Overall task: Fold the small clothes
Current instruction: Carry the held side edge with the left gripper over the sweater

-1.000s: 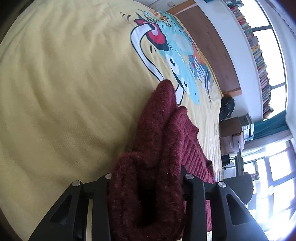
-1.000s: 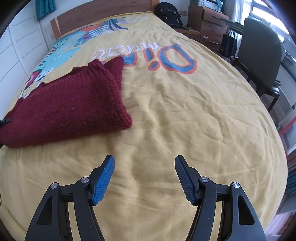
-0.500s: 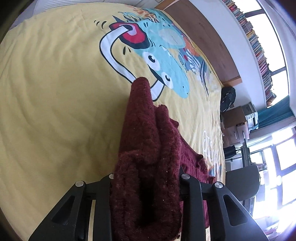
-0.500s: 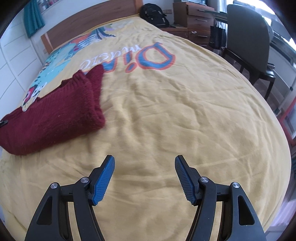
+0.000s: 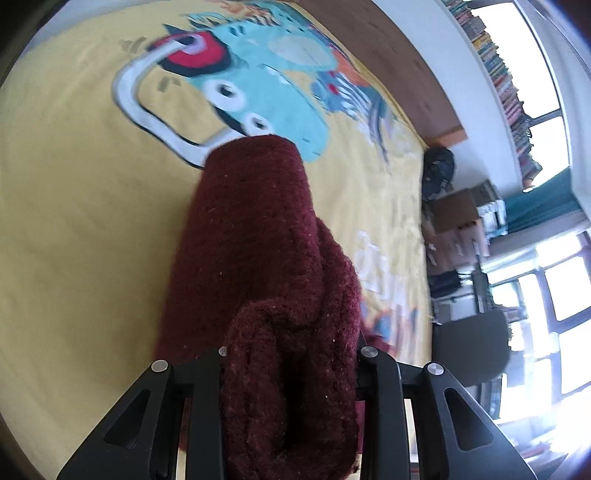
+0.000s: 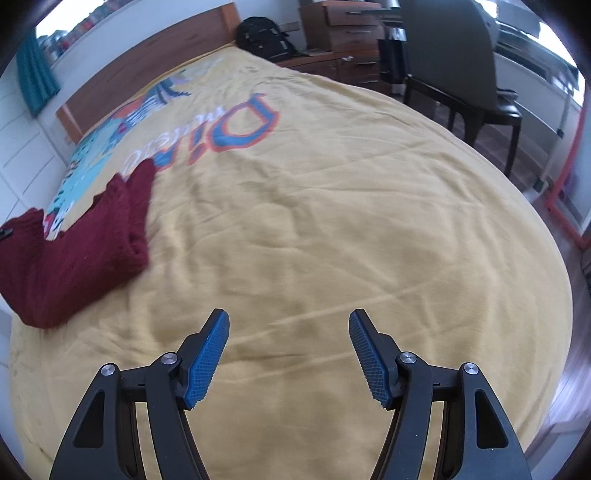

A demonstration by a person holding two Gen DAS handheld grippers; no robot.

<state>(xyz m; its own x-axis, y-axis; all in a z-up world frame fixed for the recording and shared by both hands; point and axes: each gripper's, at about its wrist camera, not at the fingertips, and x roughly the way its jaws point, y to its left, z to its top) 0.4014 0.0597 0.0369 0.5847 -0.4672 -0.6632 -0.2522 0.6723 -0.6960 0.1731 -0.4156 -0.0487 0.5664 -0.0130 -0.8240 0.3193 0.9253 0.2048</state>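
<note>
We start with the bed (image 6: 332, 192), whose yellow cover with a cartoon print and big lettering fills both views and serves as our folding surface, broad and soft enough to lay a garment flat. Beyond it, against the walls, we see a wooden headboard (image 6: 147, 70), a dark backpack (image 6: 264, 37), a chest of drawers (image 6: 340, 33) and a chair (image 6: 465, 70), all well apart from the work. The task's thing is a dark red knitted sweater (image 6: 74, 251), which lies in thick doubled layers on the cover near the printed end, at the left edge of the right wrist view. One bunched end of it rises off the bed into our left claw (image 5: 291, 369), which is clamped on a fat roll of the wool; the knit swells out between the black fingers (image 5: 380, 398) and hides their pads. We judge that we grip a whole wad because the knit is thick and slack, and a thin pinch would let layers slide apart as the end is carried over. Our right claw (image 6: 289, 360) hangs over bare cover with its blue pads (image 6: 207, 363) standing apart and nothing between them, near the sweater but not touching it, probably kept ready to take a second corner or to smooth the fold.
</note>
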